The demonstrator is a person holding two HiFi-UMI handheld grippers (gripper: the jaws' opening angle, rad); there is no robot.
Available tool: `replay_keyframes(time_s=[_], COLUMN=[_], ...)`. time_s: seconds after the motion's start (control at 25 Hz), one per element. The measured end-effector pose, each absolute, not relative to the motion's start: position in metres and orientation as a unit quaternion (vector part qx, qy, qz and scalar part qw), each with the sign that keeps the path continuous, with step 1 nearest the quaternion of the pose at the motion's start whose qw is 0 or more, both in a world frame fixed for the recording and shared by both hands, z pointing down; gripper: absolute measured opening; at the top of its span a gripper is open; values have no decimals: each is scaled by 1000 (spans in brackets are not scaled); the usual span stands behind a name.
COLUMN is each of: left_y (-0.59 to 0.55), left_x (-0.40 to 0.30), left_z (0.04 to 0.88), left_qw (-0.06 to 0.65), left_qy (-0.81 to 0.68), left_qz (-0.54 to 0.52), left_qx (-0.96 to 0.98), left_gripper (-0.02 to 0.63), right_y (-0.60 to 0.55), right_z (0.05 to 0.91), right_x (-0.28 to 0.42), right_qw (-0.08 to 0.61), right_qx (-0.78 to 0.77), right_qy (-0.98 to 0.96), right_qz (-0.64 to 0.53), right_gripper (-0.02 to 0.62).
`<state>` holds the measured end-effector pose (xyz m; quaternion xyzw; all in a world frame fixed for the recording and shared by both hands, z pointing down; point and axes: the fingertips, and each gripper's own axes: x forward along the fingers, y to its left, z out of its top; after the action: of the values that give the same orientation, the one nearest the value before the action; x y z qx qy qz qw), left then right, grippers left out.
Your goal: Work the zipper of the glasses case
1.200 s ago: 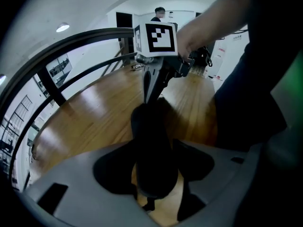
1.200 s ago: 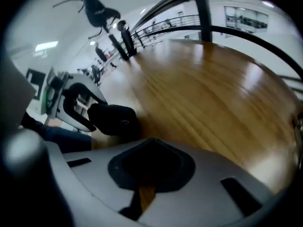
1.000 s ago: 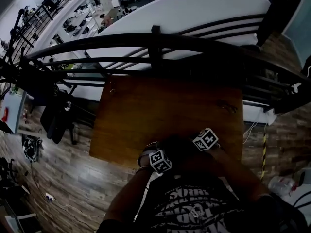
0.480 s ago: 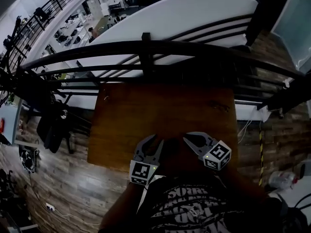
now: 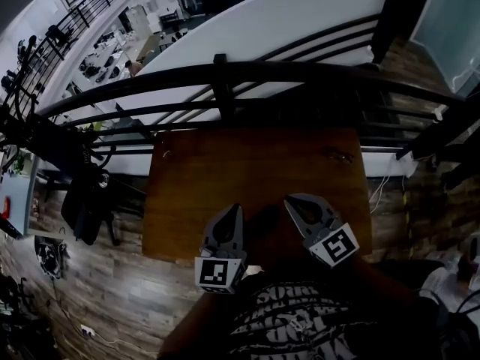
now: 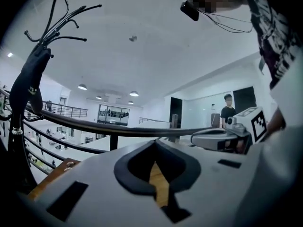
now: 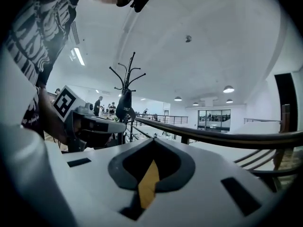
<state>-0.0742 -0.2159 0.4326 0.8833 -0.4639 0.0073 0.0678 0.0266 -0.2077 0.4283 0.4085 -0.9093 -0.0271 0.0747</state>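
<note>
Brown wooden tabletop (image 5: 255,163) stretches ahead of and below both tongs. Our left grey two-jaw gripper (image 5: 233,211) has just closed on nothing; our right grey two-jaw gripper (image 5: 292,202) is pressed together, empty. No glasses case shows, so we cannot tell its direction.

Glasses case not to be made out with any certainty. Only a dark, shapeless patch (image 5: 264,229) at the near edge of the brown worktop (image 5: 247,163), lying between the left tool (image 5: 235,210) and the right tool (image 5: 291,201) in the head view. Too dim to tell whether case or shadow; no zipper discernible. Nothing of it between either pair of jaws: left just closed together, right together too, only a sliver of wood showing through each.
</note>
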Motion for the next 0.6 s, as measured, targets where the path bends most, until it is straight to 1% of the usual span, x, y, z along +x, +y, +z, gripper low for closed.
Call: replay_keyframes(time_s=[0.4, 0.6], left_y=[-210, -205], left_x=[-98, -99], left_z=[429, 431], left_qw=[59, 62], left_qy=[-442, -428], left_qz=[2, 2], left_qx=[895, 902], left_gripper=[8, 8], right_y=[-202, -193], right_z=[427, 431], right_x=[14, 16], right_qw=[82, 85], right_qx=[447, 464], right_qy=[-890, -881], right_qz=[-26, -25], right_gripper=[-2, -2])
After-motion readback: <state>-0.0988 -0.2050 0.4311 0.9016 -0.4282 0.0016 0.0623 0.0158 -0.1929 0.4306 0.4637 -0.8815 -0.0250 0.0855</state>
